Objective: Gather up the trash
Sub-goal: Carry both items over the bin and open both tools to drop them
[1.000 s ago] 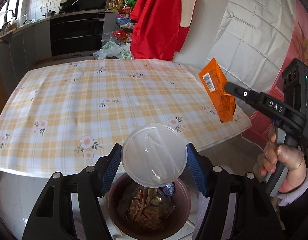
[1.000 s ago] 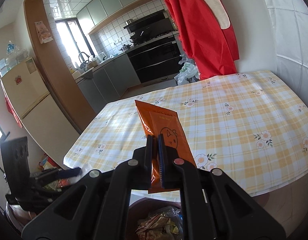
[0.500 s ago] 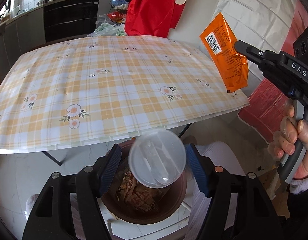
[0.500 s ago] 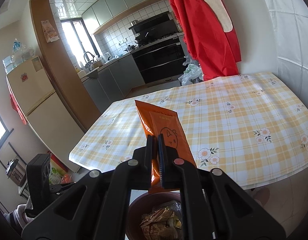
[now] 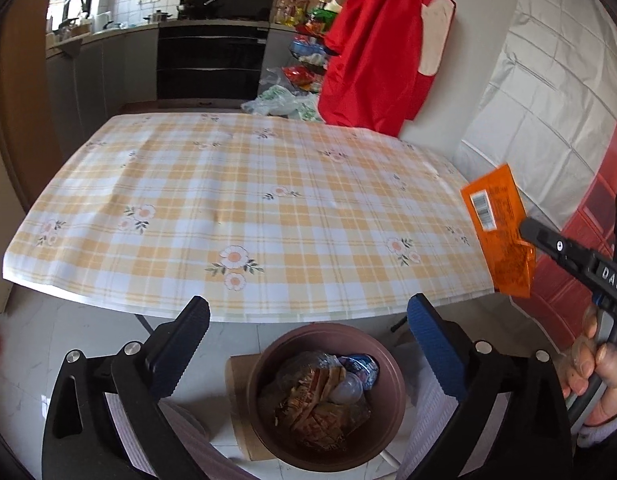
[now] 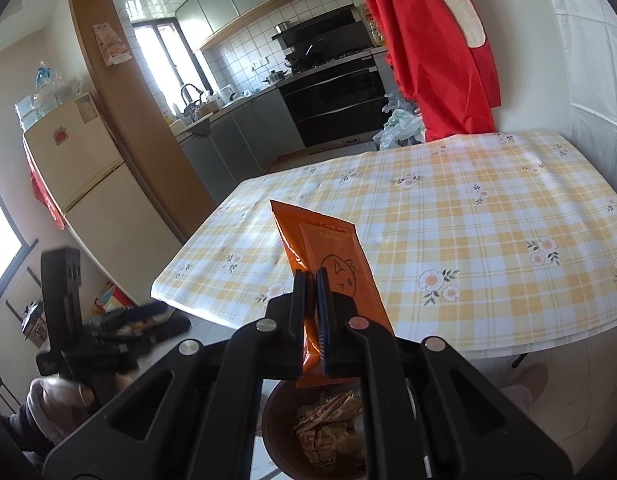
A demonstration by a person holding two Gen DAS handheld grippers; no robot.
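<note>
A brown trash bin (image 5: 264, 376) stands on the floor by the table's near edge, with crumpled wrappers and a clear plastic cup (image 5: 348, 389) inside. My left gripper (image 5: 308, 320) hangs open and empty above the bin. My right gripper (image 6: 311, 280) is shut on an orange snack packet (image 6: 332, 248) and holds it upright above the bin (image 6: 280, 420). The packet (image 5: 496, 224) and the right gripper also show at the right edge of the left wrist view, beside the table corner.
The table (image 5: 244, 208) with a yellow checked floral cloth lies ahead. A red garment (image 5: 372, 48) hangs at the far wall. Kitchen counters and an oven (image 5: 208, 64) stand behind. A fridge (image 6: 80, 168) stands to the left. A red panel (image 5: 588, 220) stands at the right.
My left gripper opened and let go of the clear cup, which now lies in the bin. The left gripper tilted back up toward the table. The right gripper still holds the orange packet.
</note>
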